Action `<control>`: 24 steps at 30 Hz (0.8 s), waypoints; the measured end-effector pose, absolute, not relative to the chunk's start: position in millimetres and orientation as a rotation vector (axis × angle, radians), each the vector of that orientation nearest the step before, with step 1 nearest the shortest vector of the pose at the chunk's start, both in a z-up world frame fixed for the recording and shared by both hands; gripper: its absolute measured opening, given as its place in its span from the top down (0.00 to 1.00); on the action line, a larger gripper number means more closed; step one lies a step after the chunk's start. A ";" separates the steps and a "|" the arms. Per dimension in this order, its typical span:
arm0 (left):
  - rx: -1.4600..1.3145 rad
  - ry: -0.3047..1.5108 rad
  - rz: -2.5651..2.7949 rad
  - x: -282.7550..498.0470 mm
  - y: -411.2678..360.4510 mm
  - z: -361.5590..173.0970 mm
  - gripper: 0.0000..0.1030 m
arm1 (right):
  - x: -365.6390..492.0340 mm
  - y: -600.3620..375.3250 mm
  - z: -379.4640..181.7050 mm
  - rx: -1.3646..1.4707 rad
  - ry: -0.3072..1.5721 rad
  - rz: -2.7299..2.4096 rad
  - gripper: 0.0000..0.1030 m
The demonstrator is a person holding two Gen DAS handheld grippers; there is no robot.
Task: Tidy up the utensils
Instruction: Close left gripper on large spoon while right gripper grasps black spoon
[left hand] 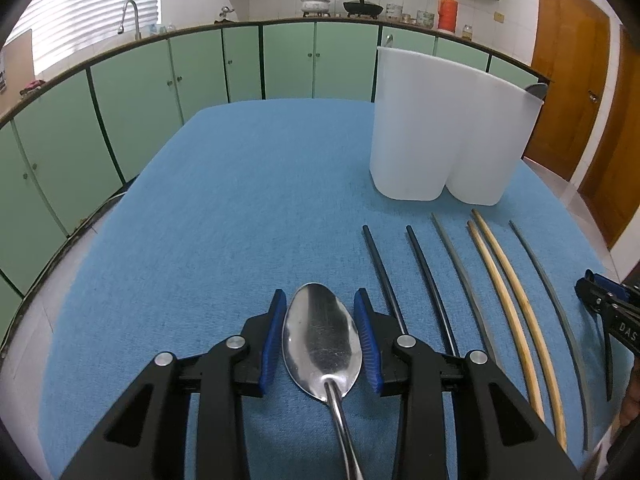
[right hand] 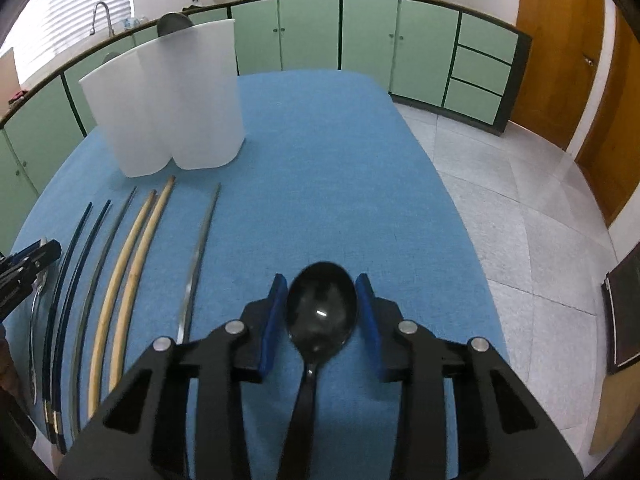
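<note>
Gripped: shiny steel spoon (left hand: pixel 322 344) in left gripper (left hand: pixel 322 300), black plastic spoon (right hand: pixel 321 312) in right gripper (right hand: pixel 322 284); six chopsticks (left hand: pixel 500 280) beside white compartmented plastic holder (left hand: pixel 448 128) remain unsorted

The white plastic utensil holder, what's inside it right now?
Two rounded dark grey tips poke above the rim of the white plastic utensil holder, one taller than the other. The frosted walls hide everything lower down.

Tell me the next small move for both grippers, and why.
Probably lift both spoons off the blue cloth. The left gripper brackets the metal spoon, the right gripper the black spoon, pads at each bowl's sides; the white holder stands ahead.
</note>
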State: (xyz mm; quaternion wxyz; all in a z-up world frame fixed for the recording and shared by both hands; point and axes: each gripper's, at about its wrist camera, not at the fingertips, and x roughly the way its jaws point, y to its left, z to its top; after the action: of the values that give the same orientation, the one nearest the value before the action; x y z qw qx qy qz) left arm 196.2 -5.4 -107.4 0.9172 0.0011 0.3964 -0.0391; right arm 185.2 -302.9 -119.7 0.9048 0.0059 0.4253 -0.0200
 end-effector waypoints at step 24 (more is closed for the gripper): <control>-0.060 0.499 -0.128 168.6 9.4 -48.5 0.67 | 142.2 -303.5 -40.2 0.084 0.491 0.115 0.67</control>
State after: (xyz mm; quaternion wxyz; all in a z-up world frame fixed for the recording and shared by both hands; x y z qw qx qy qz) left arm 168.6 9.4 -48.5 0.9665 -0.0299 0.2469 -0.0630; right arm 142.2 -303.5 -40.2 0.9676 0.0414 0.2427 0.0568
